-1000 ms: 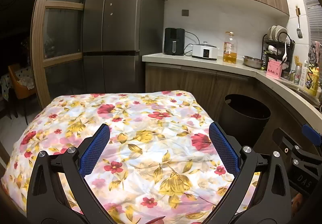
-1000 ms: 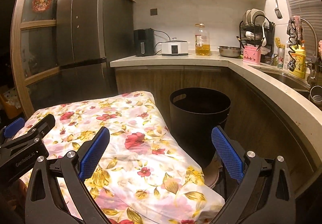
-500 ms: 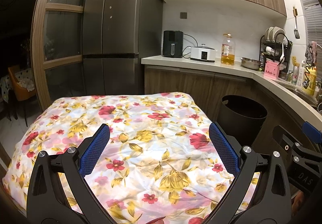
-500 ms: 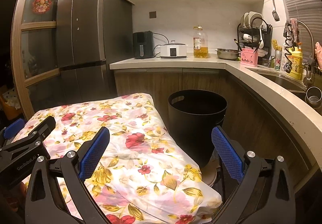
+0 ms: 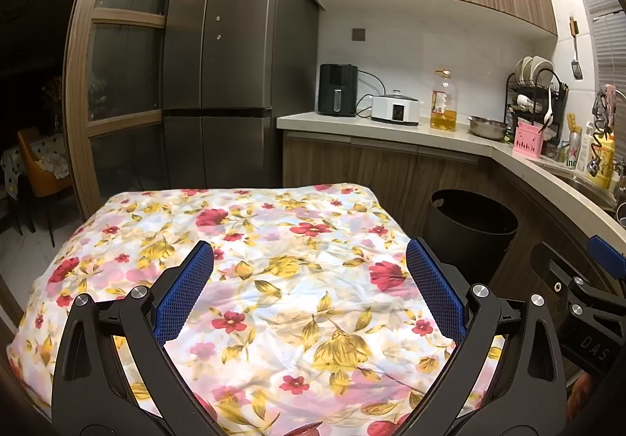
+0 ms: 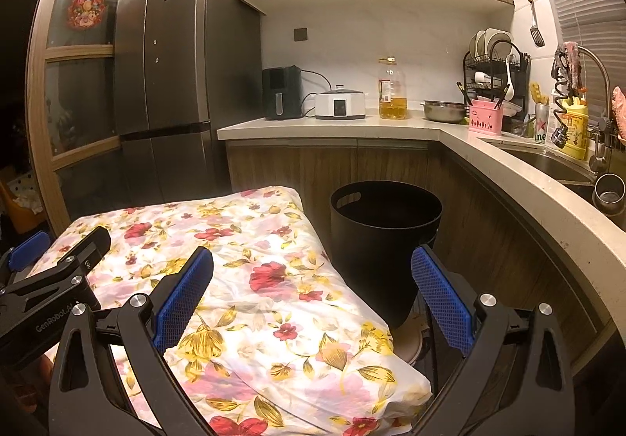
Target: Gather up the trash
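Note:
A black round trash bin (image 5: 471, 224) (image 6: 385, 236) stands on the floor, between the right side of a table covered in a floral cloth (image 5: 274, 260) (image 6: 250, 279) and the counter cabinets. My left gripper (image 5: 309, 279) hovers open over the cloth with nothing between its blue pads. My right gripper (image 6: 311, 283) is open too, above the table's right edge, its right finger in front of the bin. Each gripper shows at the edge of the other's view. No loose trash is visible on the cloth.
An L-shaped counter (image 6: 450, 130) holds an air fryer (image 6: 281, 93), a white cooker (image 6: 340, 105), an oil bottle (image 6: 392, 89), a metal bowl (image 6: 444, 111), a dish rack (image 6: 495, 80) and a sink (image 6: 547, 158). A tall fridge (image 5: 231, 64) stands behind the table. Floor lies to the left.
Both views have tilted slightly upward and pulled back a little, so the table and bin sit lower in the frames. Both grippers stay open.

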The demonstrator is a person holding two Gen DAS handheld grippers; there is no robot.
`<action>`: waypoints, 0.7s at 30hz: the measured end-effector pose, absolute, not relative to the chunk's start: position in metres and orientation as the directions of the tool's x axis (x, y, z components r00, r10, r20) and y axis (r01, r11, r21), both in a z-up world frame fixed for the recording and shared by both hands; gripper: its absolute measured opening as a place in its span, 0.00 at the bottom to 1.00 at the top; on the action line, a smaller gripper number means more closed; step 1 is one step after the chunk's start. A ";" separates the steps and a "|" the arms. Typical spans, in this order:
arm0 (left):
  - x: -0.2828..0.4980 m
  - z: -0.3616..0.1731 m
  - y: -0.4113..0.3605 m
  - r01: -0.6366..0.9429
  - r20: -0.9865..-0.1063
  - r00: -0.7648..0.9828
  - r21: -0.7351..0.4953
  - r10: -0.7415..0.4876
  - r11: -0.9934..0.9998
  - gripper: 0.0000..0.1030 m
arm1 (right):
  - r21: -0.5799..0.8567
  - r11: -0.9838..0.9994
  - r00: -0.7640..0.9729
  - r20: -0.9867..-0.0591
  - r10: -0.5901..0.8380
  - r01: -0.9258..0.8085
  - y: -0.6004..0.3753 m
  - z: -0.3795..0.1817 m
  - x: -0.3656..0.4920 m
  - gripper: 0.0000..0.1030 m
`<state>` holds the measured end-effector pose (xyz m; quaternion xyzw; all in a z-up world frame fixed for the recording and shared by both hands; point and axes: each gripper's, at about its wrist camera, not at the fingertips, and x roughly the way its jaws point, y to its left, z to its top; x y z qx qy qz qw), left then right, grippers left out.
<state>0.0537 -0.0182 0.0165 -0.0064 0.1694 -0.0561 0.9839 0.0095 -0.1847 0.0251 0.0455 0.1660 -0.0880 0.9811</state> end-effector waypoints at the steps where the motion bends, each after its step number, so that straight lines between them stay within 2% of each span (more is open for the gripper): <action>1: 0.053 0.017 -0.018 0.108 -0.333 0.936 -0.032 -0.112 0.994 0.94 | 0.060 0.980 0.930 -0.333 -0.158 0.188 -0.185 0.025 0.010 0.95; 21: 0.052 0.017 -0.018 0.108 -0.332 0.937 -0.032 -0.112 0.994 0.94 | 0.063 0.979 0.930 -0.329 -0.162 0.193 -0.183 0.027 0.008 0.95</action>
